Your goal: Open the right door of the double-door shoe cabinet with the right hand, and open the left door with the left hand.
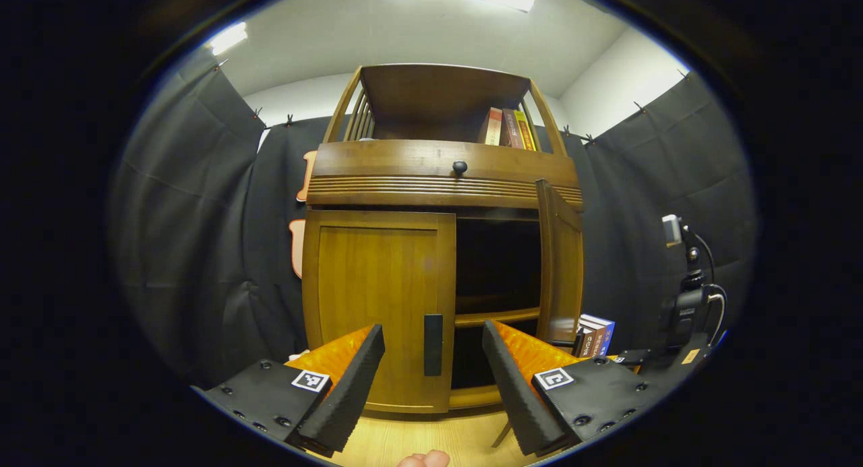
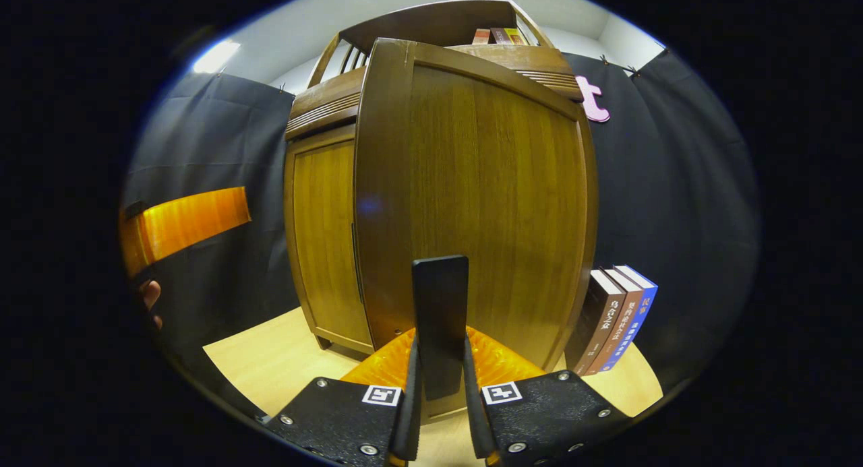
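The wooden shoe cabinet (image 1: 441,174) stands straight ahead in the left gripper view. Its left door (image 1: 377,305) is closed, with a dark vertical handle (image 1: 433,344) at its inner edge. My left gripper (image 1: 431,386) is open, one finger on each side of that handle and a little short of it. The right door (image 1: 561,265) is swung out, showing the dark inside. In the right gripper view, my right gripper (image 2: 439,394) is shut on the right door's handle (image 2: 439,312), with the right door (image 2: 485,197) close in front. The left door (image 2: 323,238) shows beyond it.
Books (image 2: 615,319) lean against the cabinet's right side on the light wooden table (image 2: 270,366). More books (image 1: 509,127) stand on the top shelf. A drawer knob (image 1: 460,166) sits above the doors. A black camera rig (image 1: 684,305) stands at the right.
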